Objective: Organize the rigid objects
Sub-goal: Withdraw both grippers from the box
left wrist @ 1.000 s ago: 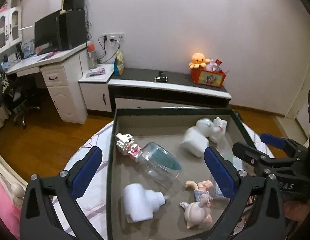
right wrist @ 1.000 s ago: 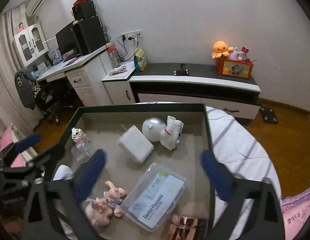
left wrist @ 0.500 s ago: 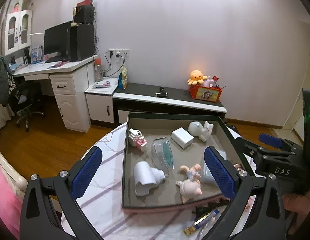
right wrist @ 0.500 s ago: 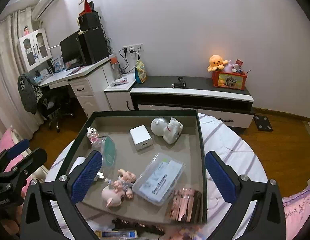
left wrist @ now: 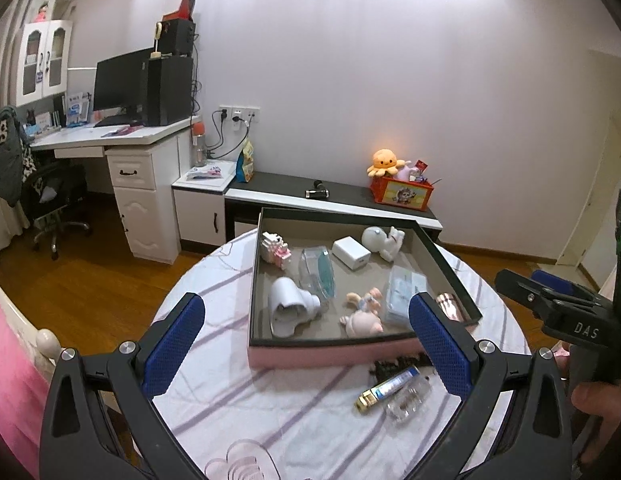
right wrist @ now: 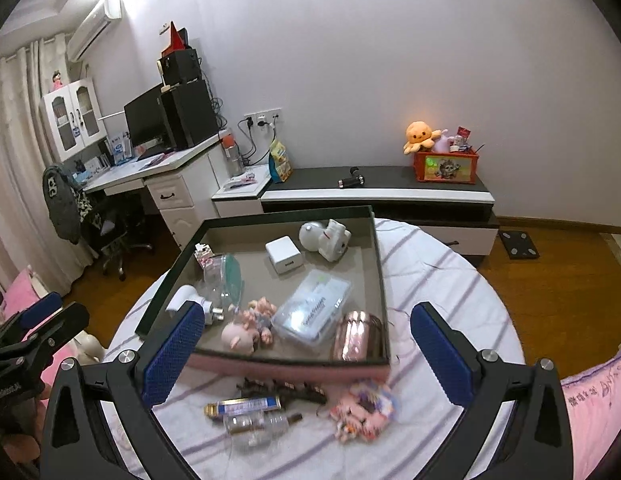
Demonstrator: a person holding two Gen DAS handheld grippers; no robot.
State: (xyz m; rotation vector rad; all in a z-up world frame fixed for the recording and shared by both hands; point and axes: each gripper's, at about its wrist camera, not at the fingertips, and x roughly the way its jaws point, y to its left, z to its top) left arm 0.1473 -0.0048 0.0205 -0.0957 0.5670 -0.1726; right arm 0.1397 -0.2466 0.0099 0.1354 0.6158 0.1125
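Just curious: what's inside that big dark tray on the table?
Inside the tray: a white cube, clear case, rose-gold cup, pig figurines, white adapter, clear container. Anything beneath them is covered.

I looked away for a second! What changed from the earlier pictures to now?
Both grippers, left and right, pulled back and up from the box, so loose things on the table now show. Neither took or dropped anything; both are open and empty. The toys in the box stayed put.
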